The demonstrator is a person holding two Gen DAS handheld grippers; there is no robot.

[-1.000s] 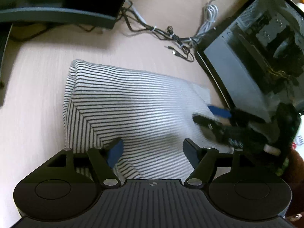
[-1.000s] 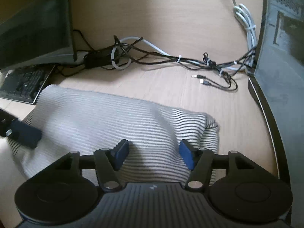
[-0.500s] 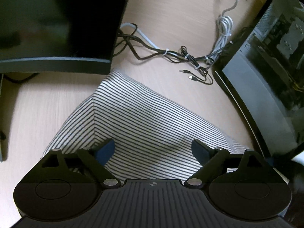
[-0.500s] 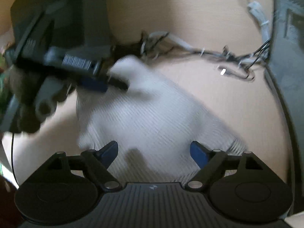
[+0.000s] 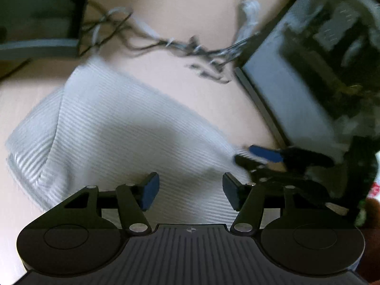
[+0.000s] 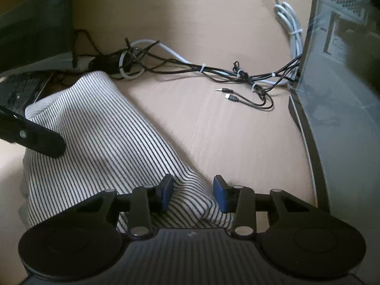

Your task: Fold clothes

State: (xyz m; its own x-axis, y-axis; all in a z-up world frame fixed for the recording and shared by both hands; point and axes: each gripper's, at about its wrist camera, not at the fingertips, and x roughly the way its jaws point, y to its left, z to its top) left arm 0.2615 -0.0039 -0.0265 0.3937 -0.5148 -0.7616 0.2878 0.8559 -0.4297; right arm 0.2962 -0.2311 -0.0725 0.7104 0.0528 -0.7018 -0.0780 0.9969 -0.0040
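A folded white garment with thin dark stripes (image 5: pixel 123 128) lies on the wooden desk, also in the right wrist view (image 6: pixel 99 137). My left gripper (image 5: pixel 188 191) is open and empty, just above the garment's near part. My right gripper (image 6: pixel 192 193) is open, its jaws either side of the garment's near right corner, not closed on it. The right gripper also shows in the left wrist view (image 5: pixel 261 158) at the garment's right edge. One finger of the left gripper (image 6: pixel 35 140) rests over the garment's left side in the right wrist view.
A bundle of black and white cables (image 6: pixel 213 71) lies behind the garment. A dark PC case with a glass side (image 6: pixel 342 99) stands at the right. A monitor (image 5: pixel 40 11) and a keyboard (image 6: pixel 21 90) are at the back left.
Both grippers have narrowed their opening and shifted over the garment. The right gripper moved back to the garment's right corner; the left one swung left, its view now blurred.
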